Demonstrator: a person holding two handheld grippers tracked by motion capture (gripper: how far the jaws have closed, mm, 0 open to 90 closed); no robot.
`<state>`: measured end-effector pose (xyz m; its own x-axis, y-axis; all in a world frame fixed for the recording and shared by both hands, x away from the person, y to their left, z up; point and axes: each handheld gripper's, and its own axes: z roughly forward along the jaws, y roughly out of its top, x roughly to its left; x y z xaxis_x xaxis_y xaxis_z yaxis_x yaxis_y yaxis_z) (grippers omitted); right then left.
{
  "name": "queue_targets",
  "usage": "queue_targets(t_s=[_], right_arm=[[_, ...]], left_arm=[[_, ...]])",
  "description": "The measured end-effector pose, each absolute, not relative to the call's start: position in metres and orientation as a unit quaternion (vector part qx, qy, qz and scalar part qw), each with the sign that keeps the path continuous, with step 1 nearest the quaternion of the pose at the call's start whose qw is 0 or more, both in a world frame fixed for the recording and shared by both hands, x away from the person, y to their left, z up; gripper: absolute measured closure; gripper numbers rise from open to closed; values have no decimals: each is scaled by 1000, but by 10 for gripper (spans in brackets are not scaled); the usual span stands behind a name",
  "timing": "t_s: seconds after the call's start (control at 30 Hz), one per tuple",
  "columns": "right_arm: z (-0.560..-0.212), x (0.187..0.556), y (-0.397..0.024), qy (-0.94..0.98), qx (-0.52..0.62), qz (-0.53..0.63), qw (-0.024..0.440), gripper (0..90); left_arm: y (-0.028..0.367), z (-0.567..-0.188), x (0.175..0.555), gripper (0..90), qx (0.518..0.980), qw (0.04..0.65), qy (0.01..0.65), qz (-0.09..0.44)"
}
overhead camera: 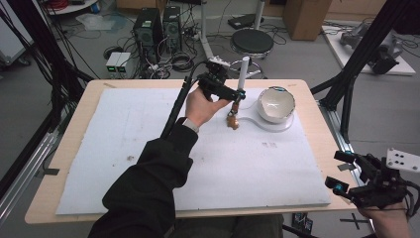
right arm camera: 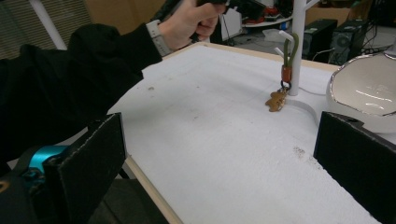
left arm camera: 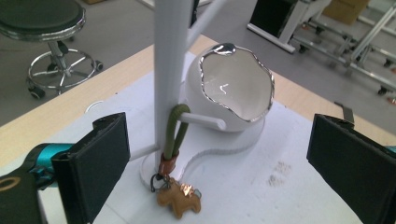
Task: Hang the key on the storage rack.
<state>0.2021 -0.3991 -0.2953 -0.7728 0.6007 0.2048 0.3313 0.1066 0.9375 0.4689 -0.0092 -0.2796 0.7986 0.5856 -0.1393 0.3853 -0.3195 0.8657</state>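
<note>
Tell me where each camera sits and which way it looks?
High view: above the table, looking forward and down; sleeve, both hands.
Left gripper view: on the left gripper, facing the stand, keychain and bowl; open jaws.
Right gripper view: on the right gripper at the table's edge, looking across; open jaws.
All share the keychain.

Grey floor (overhead camera: 307, 54); black stool (overhead camera: 252, 41), computer towers (overhead camera: 158, 27), cardboard box (overhead camera: 307, 17), tangled cables (overhead camera: 181, 62).

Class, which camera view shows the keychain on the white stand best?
The left gripper view: the keychain sits close, its green loop over a peg and its brown charm resting on the mat. The right gripper view shows it small and farther off; the high view shows a tiny brown shape beside the stand.
</note>
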Motion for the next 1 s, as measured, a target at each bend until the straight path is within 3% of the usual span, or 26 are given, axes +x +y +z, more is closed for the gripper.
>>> queue_targets(t_s=[0.43,1.0], right_arm=[[-296,221,-399,724,321,599,117,16],[-299,261,-376,723,311,606,116,16]], left_arm=[[57,-263,432,27,776,547,292,118],[136,-262,397,27,752,560,312,152]])
